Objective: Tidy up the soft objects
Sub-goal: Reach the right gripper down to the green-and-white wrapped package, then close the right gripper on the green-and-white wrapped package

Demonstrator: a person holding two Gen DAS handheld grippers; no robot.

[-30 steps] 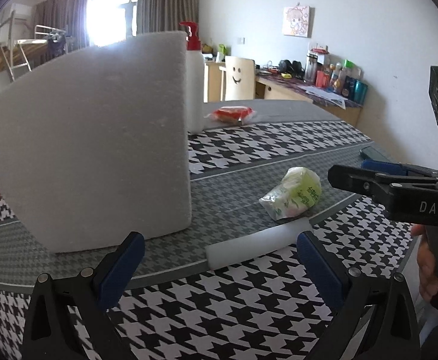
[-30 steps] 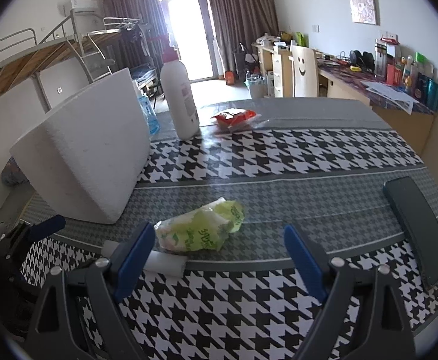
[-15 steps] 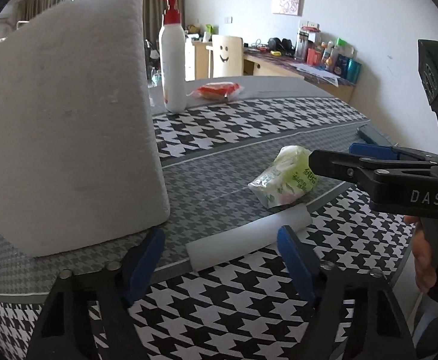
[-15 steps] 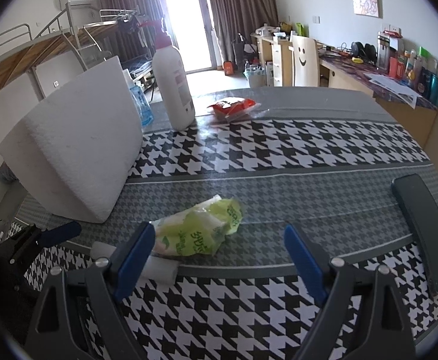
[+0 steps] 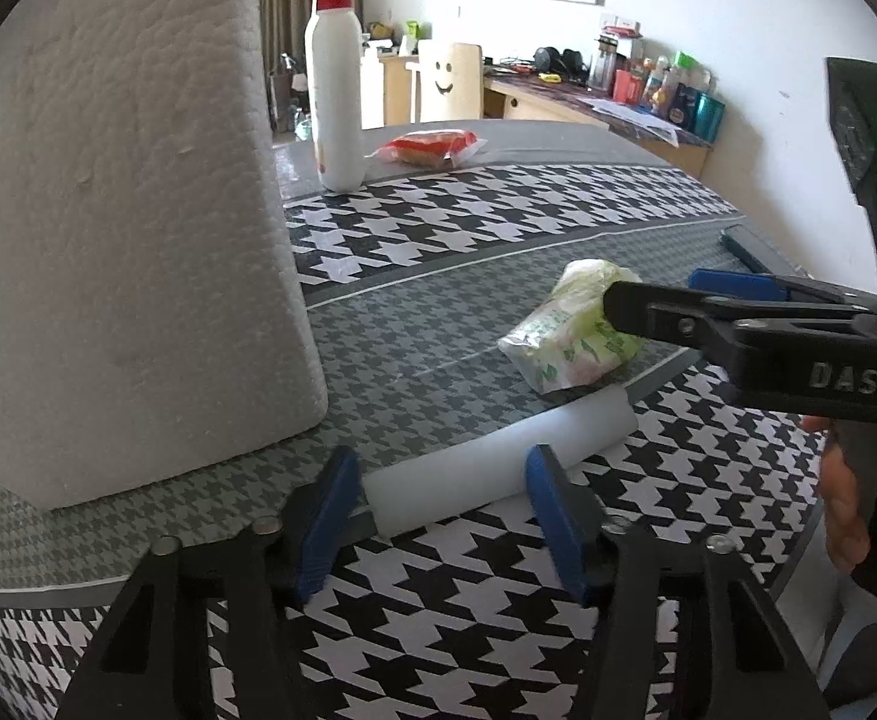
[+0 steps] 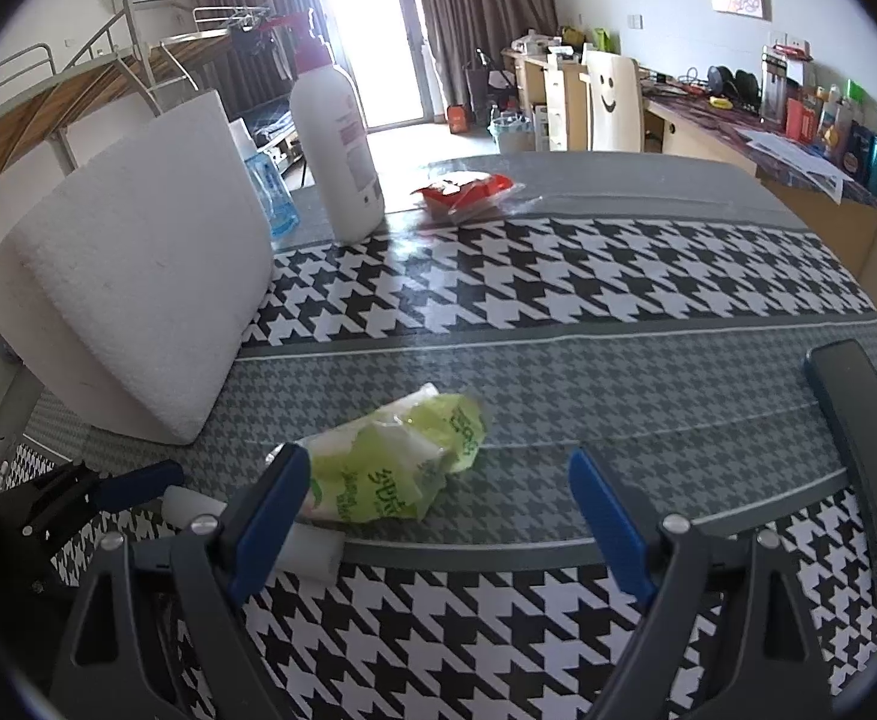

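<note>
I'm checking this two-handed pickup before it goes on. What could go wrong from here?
1. The left gripper has just been closing around the white foam roll, which lies at an angle between its jaws; the round roll might twist or slip out.
2. The right gripper is open over the green tissue pack, which lies close against the roll, so it could catch both.
3. The two grippers work close together and might bump.
</note>
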